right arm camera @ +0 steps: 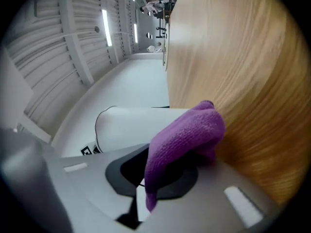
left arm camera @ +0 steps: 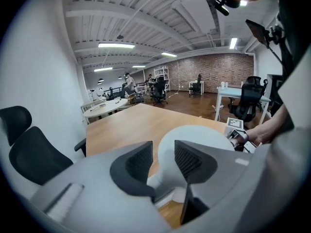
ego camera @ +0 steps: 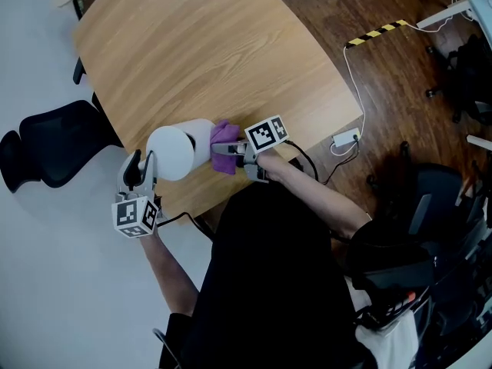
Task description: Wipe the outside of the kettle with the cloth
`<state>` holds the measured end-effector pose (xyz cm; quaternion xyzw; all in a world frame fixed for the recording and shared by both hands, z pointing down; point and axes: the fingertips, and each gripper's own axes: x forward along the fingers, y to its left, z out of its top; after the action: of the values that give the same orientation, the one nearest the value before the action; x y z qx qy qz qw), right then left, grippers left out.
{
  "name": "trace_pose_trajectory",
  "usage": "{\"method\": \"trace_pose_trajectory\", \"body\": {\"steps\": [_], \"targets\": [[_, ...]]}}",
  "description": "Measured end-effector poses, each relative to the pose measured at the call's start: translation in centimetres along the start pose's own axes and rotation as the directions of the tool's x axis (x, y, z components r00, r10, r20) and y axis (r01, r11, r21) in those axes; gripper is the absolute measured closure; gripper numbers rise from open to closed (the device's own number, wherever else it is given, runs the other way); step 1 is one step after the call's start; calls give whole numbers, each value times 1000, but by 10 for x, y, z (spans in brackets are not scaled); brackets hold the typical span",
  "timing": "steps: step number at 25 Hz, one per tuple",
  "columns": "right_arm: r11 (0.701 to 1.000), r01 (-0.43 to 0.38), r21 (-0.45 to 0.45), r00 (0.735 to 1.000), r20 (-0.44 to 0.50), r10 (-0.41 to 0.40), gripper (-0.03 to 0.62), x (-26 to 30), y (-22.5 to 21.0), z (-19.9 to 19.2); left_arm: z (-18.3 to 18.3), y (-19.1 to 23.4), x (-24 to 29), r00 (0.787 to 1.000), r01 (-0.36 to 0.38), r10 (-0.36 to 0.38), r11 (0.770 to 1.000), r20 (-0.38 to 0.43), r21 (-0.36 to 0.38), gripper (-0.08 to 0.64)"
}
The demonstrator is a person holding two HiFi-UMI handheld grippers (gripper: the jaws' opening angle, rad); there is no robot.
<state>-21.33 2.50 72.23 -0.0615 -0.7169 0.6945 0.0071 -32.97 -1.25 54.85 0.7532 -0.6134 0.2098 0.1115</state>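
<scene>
1. The white kettle (ego camera: 181,151) sits near the tabletop's (ego camera: 215,52) 7 o'clock edge.
2. The right tool (ego camera: 227,151) pinches the purple cloth (ego camera: 224,135) at the kettle's 3 o'clock side. The left tool (ego camera: 143,167) is spread, straddling its 8 o'clock side.
3. Wiping seems barely under way; most of the outside remains.

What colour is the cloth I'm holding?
Purple. The cloth shows best in the right gripper view.
</scene>
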Motion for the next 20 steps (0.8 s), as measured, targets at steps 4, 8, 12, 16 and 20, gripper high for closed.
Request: {"method": "trace_pose_trajectory", "body": {"steps": [4,8,12,16,20], "targets": [[999,1,-48,999,41,1,570,2,0,24,2,-1,1,1000,5,-6,998,19,64,364],[997,1,-72,998,57,3,569,12,3,53,-4,-11,-3,1000,5,-3,995,-20,103,443],[993,-63,-95,998,9,64,569,16,29,76,-1,-41,-3,998,6,4,982,-56,190,486],[963,-266,-35,964,6,266,571,10,126,105,22,-40,7,1000,0,-2,993,15,115,406],[929,-364,61,927,-71,368,571,35,148,102,17,-38,17,999,13,-9,991,-31,135,410]]}}
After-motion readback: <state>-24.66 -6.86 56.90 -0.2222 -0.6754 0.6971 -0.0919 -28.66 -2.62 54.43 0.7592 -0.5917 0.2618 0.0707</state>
